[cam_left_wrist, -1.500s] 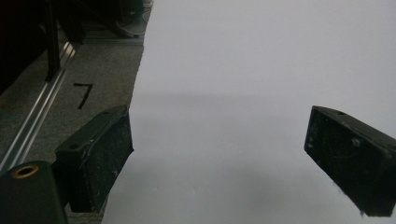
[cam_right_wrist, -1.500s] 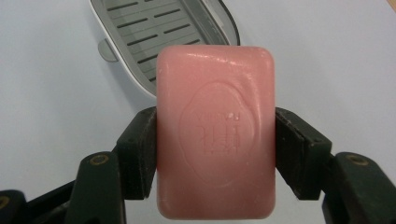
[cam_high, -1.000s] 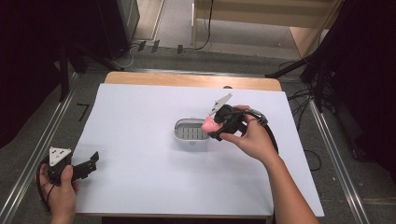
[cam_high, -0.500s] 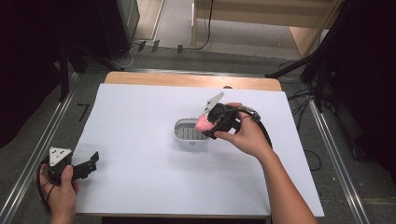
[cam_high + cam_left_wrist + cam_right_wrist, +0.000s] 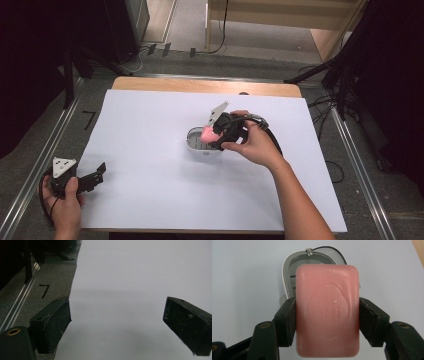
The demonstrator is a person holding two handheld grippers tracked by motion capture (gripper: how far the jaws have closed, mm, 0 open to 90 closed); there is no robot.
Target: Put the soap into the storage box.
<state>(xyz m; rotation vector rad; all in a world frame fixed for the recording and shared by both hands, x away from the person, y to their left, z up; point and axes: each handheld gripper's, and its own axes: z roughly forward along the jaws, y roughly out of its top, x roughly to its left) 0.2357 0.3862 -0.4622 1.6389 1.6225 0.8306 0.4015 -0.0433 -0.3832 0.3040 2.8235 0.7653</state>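
The right gripper (image 5: 214, 134) holds a pink bar of soap (image 5: 327, 310) just above a small grey soap dish (image 5: 196, 145) that sits near the middle of the white tabletop (image 5: 150, 115). In the right gripper view, its two black fingers (image 5: 287, 322) press against the long sides of the soap, one on each side, closed as far as the bar allows. The soap is a rounded rectangle with a round seal stamped into its face. Behind and below it, the oval dish shows a white rim and a slotted grey floor, with the soap covering most of its opening. Whether the bar touches the dish cannot be told.

The left gripper (image 5: 97, 172) rests at the near left edge of the tabletop, held in the person's left hand (image 5: 65, 205), well apart from the dish. In the left gripper view, its fingers (image 5: 53, 325) stand wide open with nothing between them, over bare white surface.
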